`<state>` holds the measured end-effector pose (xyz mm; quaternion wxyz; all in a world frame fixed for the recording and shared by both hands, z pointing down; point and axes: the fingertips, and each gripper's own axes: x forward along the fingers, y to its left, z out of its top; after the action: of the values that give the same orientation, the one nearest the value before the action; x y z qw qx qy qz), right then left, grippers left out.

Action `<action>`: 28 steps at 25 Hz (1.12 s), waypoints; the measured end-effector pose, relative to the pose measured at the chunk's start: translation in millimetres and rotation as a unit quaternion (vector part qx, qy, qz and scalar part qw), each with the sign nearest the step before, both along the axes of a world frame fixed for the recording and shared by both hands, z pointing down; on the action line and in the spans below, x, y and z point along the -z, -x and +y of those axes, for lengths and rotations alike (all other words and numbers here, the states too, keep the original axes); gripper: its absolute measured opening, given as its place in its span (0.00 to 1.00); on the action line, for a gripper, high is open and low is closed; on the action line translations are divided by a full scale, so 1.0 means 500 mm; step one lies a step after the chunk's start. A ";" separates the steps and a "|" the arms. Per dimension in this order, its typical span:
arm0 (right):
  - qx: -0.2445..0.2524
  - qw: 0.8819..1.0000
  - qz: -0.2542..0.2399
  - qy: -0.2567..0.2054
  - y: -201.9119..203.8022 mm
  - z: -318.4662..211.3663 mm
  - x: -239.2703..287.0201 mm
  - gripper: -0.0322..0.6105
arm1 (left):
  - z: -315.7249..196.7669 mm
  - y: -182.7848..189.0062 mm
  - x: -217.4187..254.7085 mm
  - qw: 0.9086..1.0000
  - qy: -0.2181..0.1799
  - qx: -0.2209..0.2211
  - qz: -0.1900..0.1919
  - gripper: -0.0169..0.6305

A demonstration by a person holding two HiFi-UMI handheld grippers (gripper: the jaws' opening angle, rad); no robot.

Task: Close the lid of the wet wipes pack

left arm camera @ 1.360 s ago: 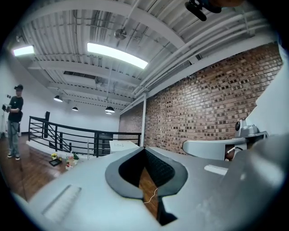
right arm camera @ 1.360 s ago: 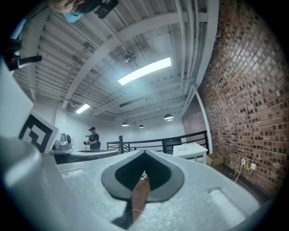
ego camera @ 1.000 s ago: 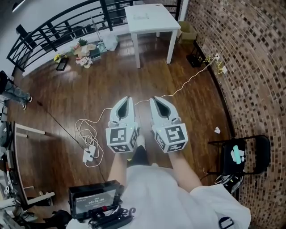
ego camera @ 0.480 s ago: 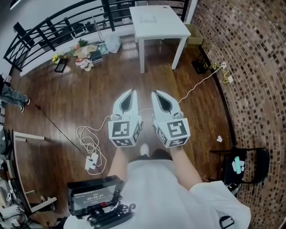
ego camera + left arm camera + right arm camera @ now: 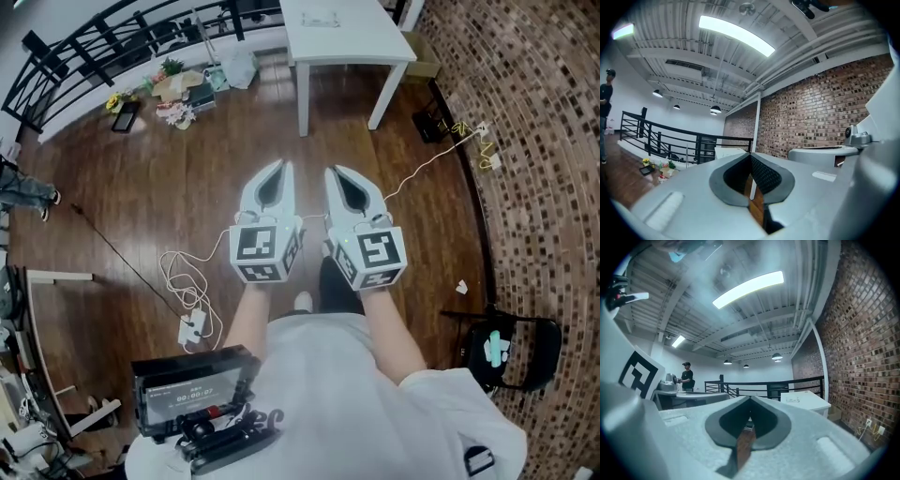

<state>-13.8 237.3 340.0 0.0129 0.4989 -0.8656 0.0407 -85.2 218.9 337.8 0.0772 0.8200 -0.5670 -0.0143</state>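
A flat white item, probably the wet wipes pack (image 5: 323,17), lies on the white table (image 5: 352,47) at the top of the head view; its lid cannot be made out. My left gripper (image 5: 281,169) and right gripper (image 5: 336,174) are held side by side over the wooden floor, pointing level at the table and well short of it. Both are shut with nothing between the jaws. The left gripper (image 5: 750,157) sees the table (image 5: 729,152) far ahead. Past the right gripper (image 5: 750,400) the table (image 5: 806,404) stands with the pack (image 5: 793,399) on top.
White cables and a power strip (image 5: 190,323) lie on the floor at the left. A black folding chair (image 5: 511,352) stands by the curved brick wall (image 5: 544,141). Clutter (image 5: 178,92) sits below the black railing (image 5: 103,47). A person (image 5: 687,377) stands far off.
The person has walked forward: the table has slid up towards the top edge of the head view and looms nearer. Both grippers stayed shut, side by side.
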 end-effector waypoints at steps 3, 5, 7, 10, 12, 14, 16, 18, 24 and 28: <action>0.012 1.000 0.002 -0.005 -0.003 -0.075 0.007 0.03 | -0.080 -0.007 -0.005 1.000 -0.002 0.007 -0.002 0.05; 0.017 1.000 0.001 -0.007 -0.013 -0.131 0.012 0.03 | -0.133 -0.023 0.003 1.000 -0.002 0.009 -0.003 0.05; 0.019 1.000 -0.002 -0.010 -0.029 -0.194 0.019 0.03 | -0.191 -0.039 0.013 1.000 -0.006 0.013 -0.002 0.05; 0.026 1.000 -0.005 -0.013 -0.055 -0.288 0.032 0.03 | -0.277 -0.060 0.023 1.000 -0.009 0.022 -0.005 0.05; 0.029 0.999 -0.008 -0.014 -0.070 -0.340 0.034 0.03 | -0.327 -0.071 0.023 1.000 -0.008 0.027 -0.009 0.05; 0.032 0.999 -0.011 -0.015 -0.081 -0.391 0.035 0.03 | -0.377 -0.082 0.024 0.999 -0.007 0.029 -0.011 0.05; 0.037 0.999 -0.012 -0.016 -0.091 -0.443 0.038 0.03 | -0.428 -0.091 0.026 0.999 -0.007 0.033 -0.009 0.05; 0.042 0.999 -0.015 -0.014 -0.102 -0.485 0.035 0.03 | -0.468 -0.105 0.022 0.999 -0.005 0.036 -0.008 0.05; 0.043 0.999 -0.022 0.009 -0.117 -0.605 0.000 0.03 | -0.573 -0.124 -0.006 0.999 0.007 0.028 -0.014 0.05; 0.041 0.999 -0.019 0.012 -0.104 -0.695 -0.012 0.03 | -0.668 -0.119 0.002 1.000 -0.009 0.011 0.001 0.05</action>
<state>38.2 -109.9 345.8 0.0042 0.4623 -0.8847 0.0601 -25.6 -114.9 336.7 0.0698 0.8142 -0.5761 -0.0209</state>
